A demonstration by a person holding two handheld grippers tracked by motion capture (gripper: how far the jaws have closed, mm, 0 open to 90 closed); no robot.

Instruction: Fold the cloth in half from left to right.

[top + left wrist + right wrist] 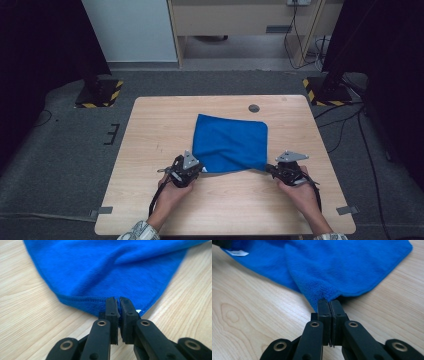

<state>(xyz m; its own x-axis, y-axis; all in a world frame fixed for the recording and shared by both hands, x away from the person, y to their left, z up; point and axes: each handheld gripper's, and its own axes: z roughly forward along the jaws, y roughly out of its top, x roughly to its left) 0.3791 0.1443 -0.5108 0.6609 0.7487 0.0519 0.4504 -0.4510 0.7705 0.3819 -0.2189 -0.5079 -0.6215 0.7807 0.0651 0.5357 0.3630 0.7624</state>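
Note:
A blue cloth (231,142) lies spread on the wooden table (150,130), roughly square, its near edge towards me. My left gripper (196,169) is shut on the cloth's near left corner; in the left gripper view the black jaws pinch the hemmed edge (85,301) with the gripper (118,301) closed tight. My right gripper (270,169) is shut on the near right corner, and in the right gripper view the cloth (332,267) rises in a fold into the closed gripper (330,302). A white label (237,252) shows at the cloth's far corner.
A small round grey grommet (254,108) sits in the table behind the cloth. Bare wood lies to the left, right and front of the cloth. Black stands with yellow-striped bases (100,92) flank the table on the grey floor.

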